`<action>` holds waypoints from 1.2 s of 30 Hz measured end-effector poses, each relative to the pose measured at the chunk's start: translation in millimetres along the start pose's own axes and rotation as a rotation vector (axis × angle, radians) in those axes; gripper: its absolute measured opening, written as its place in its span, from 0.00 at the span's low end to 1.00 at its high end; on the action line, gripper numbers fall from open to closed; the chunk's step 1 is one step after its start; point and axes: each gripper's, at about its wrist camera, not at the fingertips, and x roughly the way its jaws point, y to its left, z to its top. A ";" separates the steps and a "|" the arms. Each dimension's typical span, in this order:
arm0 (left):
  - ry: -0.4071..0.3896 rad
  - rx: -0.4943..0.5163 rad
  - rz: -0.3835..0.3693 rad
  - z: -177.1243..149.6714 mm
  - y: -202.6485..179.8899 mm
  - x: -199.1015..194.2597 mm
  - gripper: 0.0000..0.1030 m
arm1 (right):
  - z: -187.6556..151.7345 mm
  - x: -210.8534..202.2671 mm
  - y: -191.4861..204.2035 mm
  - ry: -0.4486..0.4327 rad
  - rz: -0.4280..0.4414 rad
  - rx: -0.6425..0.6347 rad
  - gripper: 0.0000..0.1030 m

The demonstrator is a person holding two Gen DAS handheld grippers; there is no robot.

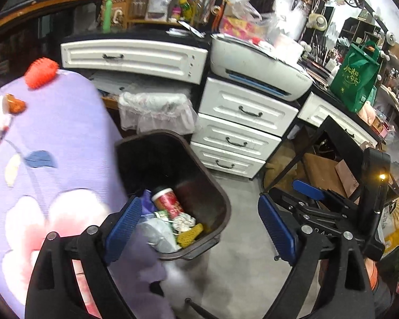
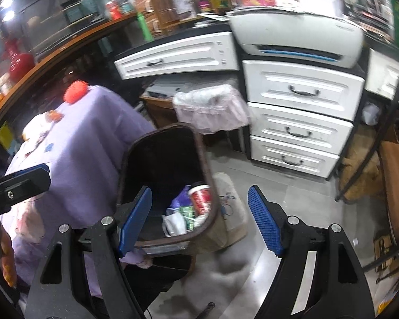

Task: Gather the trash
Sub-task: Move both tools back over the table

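Note:
A dark brown trash bin (image 1: 215,186) stands on the floor beside a table with a purple floral cloth (image 1: 55,138). In the bin lie a red paper cup (image 1: 169,203), white crumpled paper (image 1: 185,220), a yellow piece (image 1: 190,235) and a grey bag. My left gripper (image 1: 199,228) is open and empty above the bin's near rim. My right gripper (image 2: 199,220) is open and empty over the bin (image 2: 204,159), with the cup (image 2: 200,199) between its fingers in view. The right gripper also shows in the left wrist view (image 1: 287,202). On the table lie a red spiky ball (image 1: 41,73) and an orange wrapper (image 1: 14,105).
White drawers (image 1: 239,130) and a printer (image 1: 258,71) stand behind the bin. A second bin with a clear liner (image 1: 157,111) sits under the desk. A green bag (image 1: 355,77) is on the desk. Cardboard boxes (image 1: 321,172) lie under a black frame at the right.

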 end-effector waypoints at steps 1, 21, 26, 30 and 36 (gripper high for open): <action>-0.007 0.000 0.008 -0.4 5.4 -6.1 0.87 | 2.4 0.1 6.3 0.000 0.018 -0.014 0.73; -0.117 -0.180 0.333 -15.0 155.7 -115.1 0.94 | 65.3 23.5 209.2 0.082 0.455 -0.467 0.73; -0.127 -0.213 0.430 -21.8 199.0 -143.8 0.94 | 85.6 37.8 274.4 0.106 0.530 -0.604 0.73; -0.113 -0.234 0.492 -29.4 233.5 -160.7 0.94 | 96.9 59.5 328.0 0.132 0.534 -0.711 0.73; -0.097 -0.276 0.514 -29.4 278.6 -165.4 0.94 | 103.8 93.5 397.0 0.180 0.517 -0.904 0.73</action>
